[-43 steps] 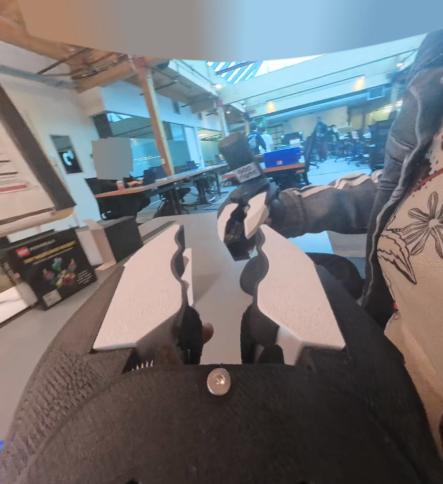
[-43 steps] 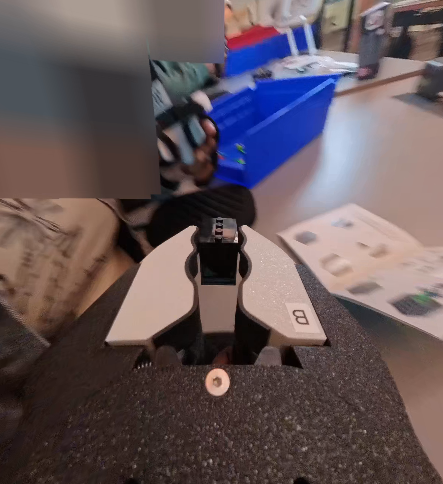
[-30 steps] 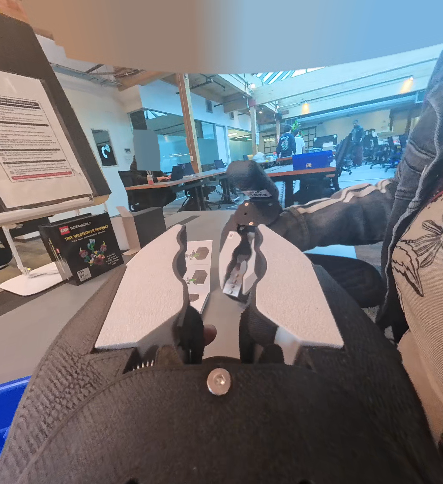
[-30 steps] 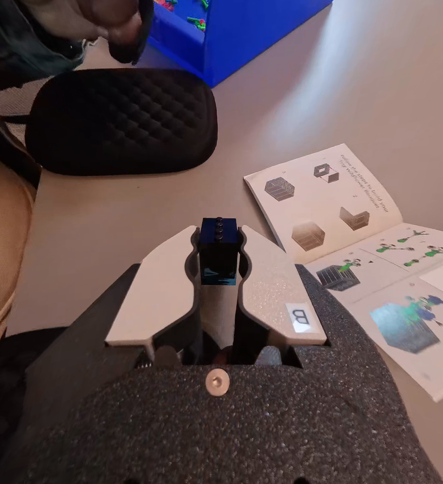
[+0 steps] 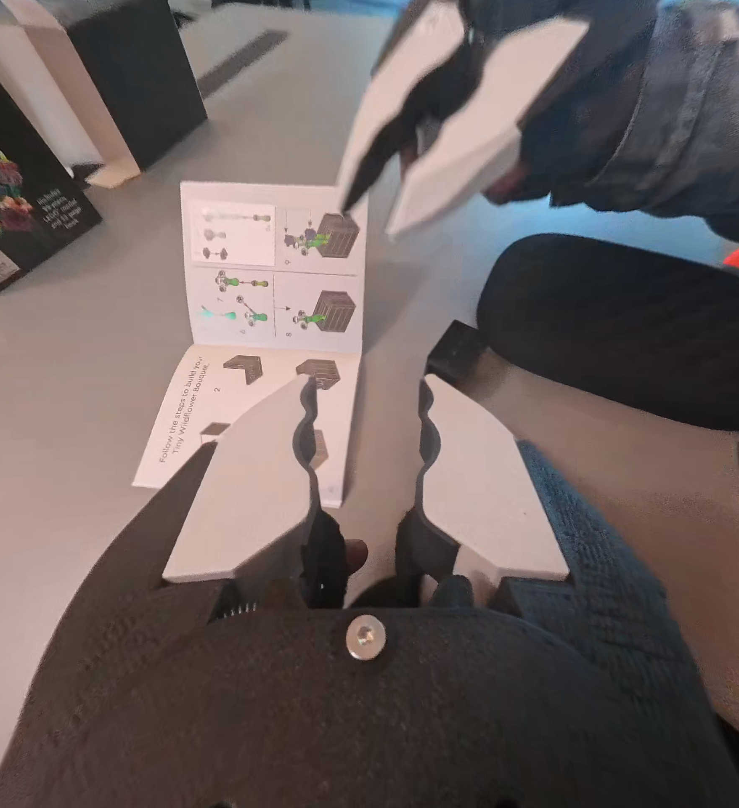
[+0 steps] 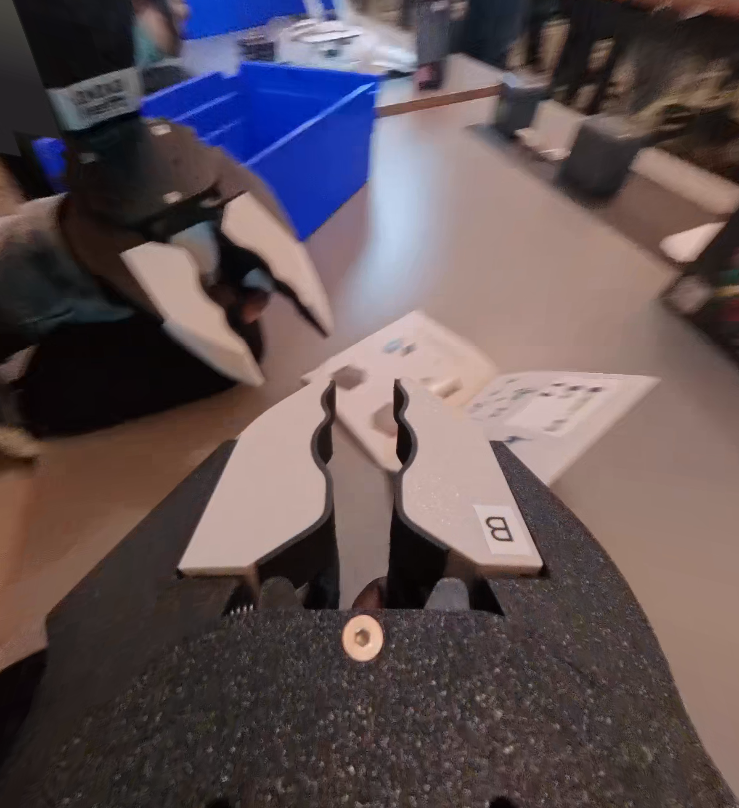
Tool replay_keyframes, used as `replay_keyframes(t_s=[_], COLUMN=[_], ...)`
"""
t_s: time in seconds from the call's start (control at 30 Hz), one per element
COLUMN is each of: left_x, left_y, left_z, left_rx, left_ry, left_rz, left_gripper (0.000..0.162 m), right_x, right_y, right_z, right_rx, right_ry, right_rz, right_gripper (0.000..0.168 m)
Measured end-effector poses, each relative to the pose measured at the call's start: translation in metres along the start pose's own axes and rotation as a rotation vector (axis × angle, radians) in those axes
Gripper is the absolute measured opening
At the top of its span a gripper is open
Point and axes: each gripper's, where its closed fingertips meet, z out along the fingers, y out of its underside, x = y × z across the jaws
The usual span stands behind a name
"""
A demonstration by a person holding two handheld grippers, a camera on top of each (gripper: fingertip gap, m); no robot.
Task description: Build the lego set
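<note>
Black and small, a square plastic lego block (image 5: 458,359) sits on the grey counter (image 5: 74,393), just beyond the tip of the left gripper's right finger and close against a black padded chair armrest (image 5: 629,332) at the counter's near edge. A second ago this block was clamped between the fingers of the right gripper (image 6: 364,387); now that gripper is empty, its jaws parted by a narrow gap with nothing between them. It has been lifted away and points toward an open white paper instruction booklet (image 5: 271,341) lying flat on the counter.

The left gripper (image 5: 365,382) has swung down from facing the room to looking at the counter. Its jaws stand moderately open and hold nothing. The block lies just outside them, to their right, not between them.

In the left wrist view the right gripper hangs blurred above the booklet's far page. Farther back, toward the counter's far left corner, stand a black cardboard set box printed with flowers (image 5: 5,205) and a black and white folded card carton (image 5: 109,78). A blue plastic bin (image 6: 297,131) stands on the counter beyond the left gripper in the right wrist view.

The release suggests the block has been set down as a starting piece or parked. Very little seems built yet; the next pieces likely come from the bin.
</note>
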Motion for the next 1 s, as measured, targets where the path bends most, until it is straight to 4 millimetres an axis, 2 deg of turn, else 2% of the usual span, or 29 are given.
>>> replay_keyframes(t_s=[0.03,0.13,0.27,0.37,0.5,0.67,0.77,0.83,0.9,1.0], left_x=[-0.002,0.004,-0.018,-0.032,-0.038,-0.046,-0.055,-0.068,-0.075,-0.072], left_y=[0.001,0.007,0.024,0.034,0.046,0.049,0.050,0.051,0.052,0.052], left_z=[0.007,0.028,0.043,0.046,0.046,0.044,0.042,0.039,0.037,0.038], left_rx=[-0.038,-0.124,-0.227,-0.245,-0.283,-0.251,-0.253,-0.257,-0.259,-0.254], left_ry=[0.011,0.133,0.107,0.058,0.029,-0.002,-0.050,-0.145,-0.193,-0.171], left_rz=[-0.002,-0.045,-0.123,-0.146,-0.127,-0.102,-0.103,-0.072,-0.050,-0.068], left_gripper=[0.045,0.045,0.035,0.029,0.026,0.015,0.013,0.021,0.021,0.015], right_x=[0.016,0.048,0.056,0.057,0.050,0.048,0.042,0.038,0.030,0.029], right_y=[0.002,0.033,0.069,0.086,0.089,0.088,0.088,0.088,0.087,0.087], right_z=[0.002,0.014,0.024,0.025,0.030,0.032,0.033,0.033,0.035,0.035], right_rx=[-0.030,-0.250,-0.412,-0.465,-0.409,-0.347,-0.339,-0.343,-0.334,-0.320], right_ry=[0.078,0.228,0.267,0.273,0.231,0.247,0.199,0.173,0.114,0.103], right_rz=[-0.007,-0.071,-0.095,-0.058,0.062,0.071,0.076,0.082,0.092,0.087], right_gripper=[0.023,0.025,0.023,0.023,0.016,0.016,0.017,0.004,0.002,0.000])
